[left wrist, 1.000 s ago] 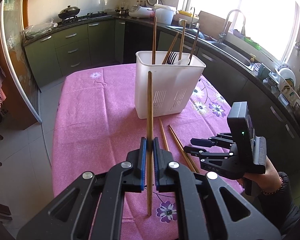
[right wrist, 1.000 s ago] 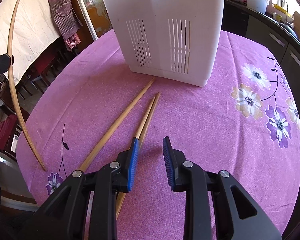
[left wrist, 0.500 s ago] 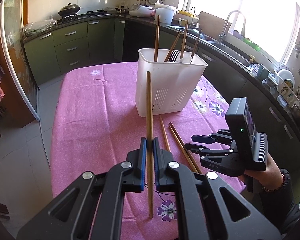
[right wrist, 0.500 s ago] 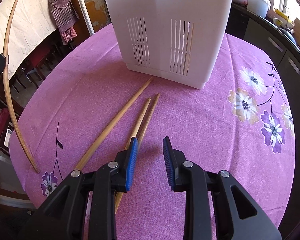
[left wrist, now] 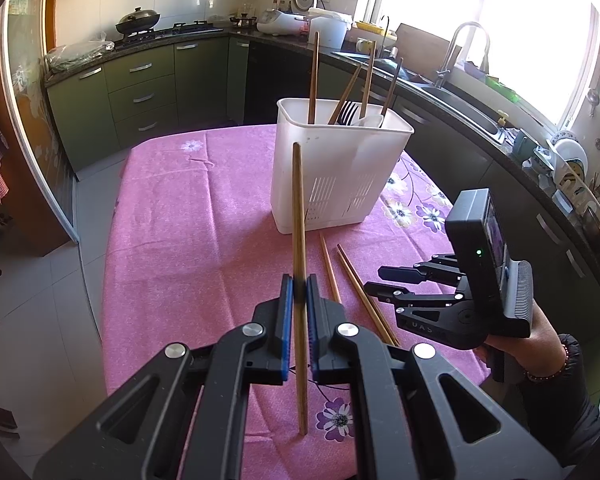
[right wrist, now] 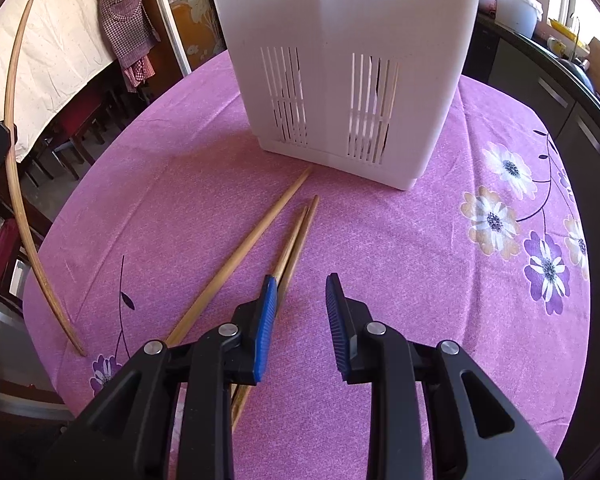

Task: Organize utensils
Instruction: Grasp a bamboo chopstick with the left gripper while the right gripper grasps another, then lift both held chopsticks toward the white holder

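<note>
While sunlight pours in from the window at two o'clock, the table (left wrist: 188,216) under its pink flowered cloth fills most of the left wrist view, with green kitchen cabinets (left wrist: 140,92) behind it from ten to twelve o'clock. On the cloth stands the white utensil holder (left wrist: 336,172), upright at about one o'clock from the left gripper, already holding several chopsticks and a dark fork (left wrist: 348,112) that poke above its rim. In the right wrist view the same holder (right wrist: 340,60) sits at twelve o'clock, its slotted wall facing the camera. The right gripper (left wrist: 376,282) shows at three o'clock in the left view, gripped by a person's hand (left wrist: 516,356); seen from its own camera, the right gripper (right wrist: 300,312) hangs just above the cloth with its blue pads parted and nothing between them. Three loose chopsticks (right wrist: 284,248) lie on the cloth, running from the holder's foot towards seven o'clock, two of them side by side and passing under the left pad, the third apart at their left. The left gripper (left wrist: 299,292) is clamped tight on one held chopstick (left wrist: 298,200), which stands nearly upright, its lower tip near the cloth at six o'clock and its upper end in front of the holder. That held chopstick (right wrist: 16,160) appears bowed at nine o'clock in the right view.
</note>
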Demonstrator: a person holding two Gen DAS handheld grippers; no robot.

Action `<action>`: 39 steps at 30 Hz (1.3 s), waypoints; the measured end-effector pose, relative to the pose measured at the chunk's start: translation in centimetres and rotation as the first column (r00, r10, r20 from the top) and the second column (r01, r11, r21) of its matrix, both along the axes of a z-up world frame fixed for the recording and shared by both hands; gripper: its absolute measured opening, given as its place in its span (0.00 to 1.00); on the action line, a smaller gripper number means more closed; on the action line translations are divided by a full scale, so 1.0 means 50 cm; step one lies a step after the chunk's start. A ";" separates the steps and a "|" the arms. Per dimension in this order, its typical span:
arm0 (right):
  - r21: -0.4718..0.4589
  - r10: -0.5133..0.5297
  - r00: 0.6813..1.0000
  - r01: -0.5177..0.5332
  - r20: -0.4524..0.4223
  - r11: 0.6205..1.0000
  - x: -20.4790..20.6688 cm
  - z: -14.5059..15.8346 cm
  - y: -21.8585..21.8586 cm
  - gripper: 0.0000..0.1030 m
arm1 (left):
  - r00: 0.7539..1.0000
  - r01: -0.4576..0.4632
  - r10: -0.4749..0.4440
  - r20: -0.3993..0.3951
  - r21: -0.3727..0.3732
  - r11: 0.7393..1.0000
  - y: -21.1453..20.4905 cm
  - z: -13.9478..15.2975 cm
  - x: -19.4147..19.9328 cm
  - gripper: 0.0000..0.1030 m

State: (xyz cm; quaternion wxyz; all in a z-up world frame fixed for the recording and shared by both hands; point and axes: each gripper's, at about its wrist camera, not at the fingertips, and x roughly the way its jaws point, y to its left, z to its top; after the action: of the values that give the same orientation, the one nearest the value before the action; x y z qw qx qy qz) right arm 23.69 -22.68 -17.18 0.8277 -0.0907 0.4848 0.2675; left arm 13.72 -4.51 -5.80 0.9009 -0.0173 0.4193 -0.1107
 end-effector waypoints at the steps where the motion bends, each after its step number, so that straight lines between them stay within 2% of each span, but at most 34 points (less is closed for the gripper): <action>1: -0.001 0.001 1.000 -0.001 -0.003 1.000 0.001 -0.003 0.003 0.25 | 1.000 0.000 0.000 0.000 0.001 1.000 0.001 0.000 0.000 0.07; 9: -0.017 -0.024 1.000 0.024 -0.009 1.000 0.007 -0.008 -0.012 0.25 | 1.000 0.000 0.000 0.000 0.000 1.000 0.000 0.000 0.000 0.07; 20: -0.050 -0.017 1.000 0.016 -0.014 0.999 0.014 -0.018 0.014 0.25 | 1.000 0.003 -0.003 0.002 0.001 1.000 0.002 0.001 -0.002 0.07; 25: -0.061 -0.018 1.000 0.018 -0.007 0.998 0.023 -0.021 0.021 0.20 | 1.000 0.008 -0.008 0.003 0.005 1.000 0.003 0.000 -0.001 0.07; 27: -0.054 -0.029 1.000 0.028 -0.008 0.998 0.029 -0.022 0.020 0.10 | 1.000 0.010 -0.010 0.005 0.007 1.000 0.002 0.001 -0.002 0.07; 29: -0.051 -0.037 0.999 0.037 0.004 0.998 0.031 -0.022 0.017 0.07 | 1.000 0.010 -0.010 0.007 0.008 1.000 0.001 0.002 -0.004 0.07; 31: -0.045 -0.042 0.999 0.043 0.030 0.998 0.027 -0.012 0.016 0.06 | 1.000 0.008 -0.008 0.008 0.010 1.000 0.000 0.004 -0.005 0.07; 33: 0.005 -0.053 0.997 0.053 0.047 0.999 0.022 0.013 0.002 0.06 | 1.000 0.006 -0.006 0.008 0.013 1.000 0.001 0.005 -0.004 0.07; 39: 0.139 -0.089 0.981 0.065 0.172 0.988 -0.027 0.139 -0.057 0.06 | 1.000 0.007 -0.008 0.028 0.023 1.000 0.002 0.018 -0.012 0.06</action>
State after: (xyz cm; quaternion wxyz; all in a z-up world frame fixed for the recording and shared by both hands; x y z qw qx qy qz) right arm 22.33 -25.52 -10.24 0.8817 -0.0400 0.3932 0.2579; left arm 13.11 -4.43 -4.90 0.9064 -0.0036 0.4080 -0.1094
